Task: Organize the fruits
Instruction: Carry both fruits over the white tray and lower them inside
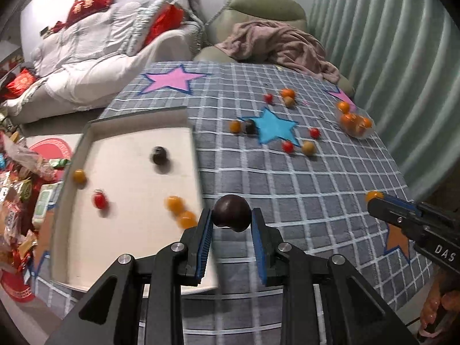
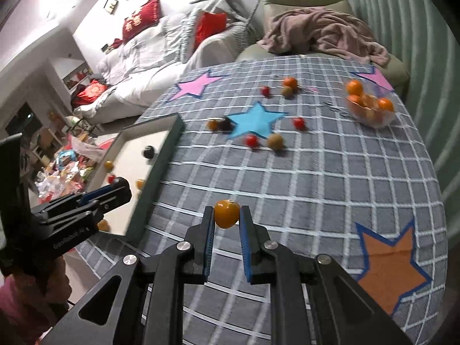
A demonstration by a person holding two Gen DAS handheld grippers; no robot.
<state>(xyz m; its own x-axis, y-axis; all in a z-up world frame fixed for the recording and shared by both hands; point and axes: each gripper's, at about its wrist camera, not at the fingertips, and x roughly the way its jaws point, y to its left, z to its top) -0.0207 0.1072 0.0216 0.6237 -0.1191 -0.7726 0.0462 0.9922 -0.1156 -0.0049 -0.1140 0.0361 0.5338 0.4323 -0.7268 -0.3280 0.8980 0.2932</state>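
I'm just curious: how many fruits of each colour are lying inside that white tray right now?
Orange fruits: 3
Red fruit: 1
Dark fruit: 1
Total in the tray: 5

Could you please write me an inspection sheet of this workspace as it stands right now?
Surface: table under a grey checked cloth with coloured stars.
Job's things: white tray at the table's left edge holds one dark, one red and three orange fruits; about nine loose fruits lie around the blue star; a clear bowl holds oranges.
Clutter: snack packets piled beside the table, off the cloth.
Grippers: left gripper shut on a dark fruit; right gripper shut on an orange fruit.
Cables: one thin cord hangs by the armchair.
Surroundings: white sofa with red cushions, armchair with a pink blanket, green curtain.
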